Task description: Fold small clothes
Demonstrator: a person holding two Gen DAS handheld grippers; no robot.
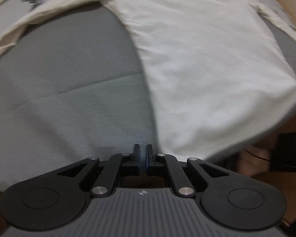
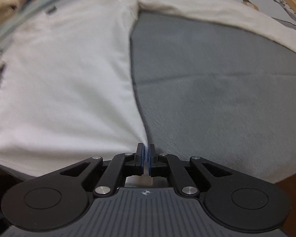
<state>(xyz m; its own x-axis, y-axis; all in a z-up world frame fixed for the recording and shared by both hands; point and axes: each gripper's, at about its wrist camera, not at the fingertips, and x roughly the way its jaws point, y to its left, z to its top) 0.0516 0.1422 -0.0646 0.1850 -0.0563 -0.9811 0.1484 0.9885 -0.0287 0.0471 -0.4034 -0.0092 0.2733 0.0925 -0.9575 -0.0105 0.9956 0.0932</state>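
Lying spread across a grey, finely woven surface (image 2: 217,90): a white shirt (image 2: 65,75) of soft cotton, its long sleeve (image 2: 217,13) stretching flat to one side; pinching the shirt's lower corner into a taut peak between blue pads, right gripper (image 2: 146,154); pressing together just beside the shirt's curved side edge, cloth between the pads not discernible, left gripper (image 1: 142,154)

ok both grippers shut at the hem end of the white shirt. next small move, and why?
Probably lift both a little and carry the hem toward the collar end. The right gripper has pinched the corner of the white cotton shirt, cloth showing between its pads. The left gripper is shut beside the shirt's edge; whether it holds cloth is unclear. The grey fabric surface ahead lies flat.
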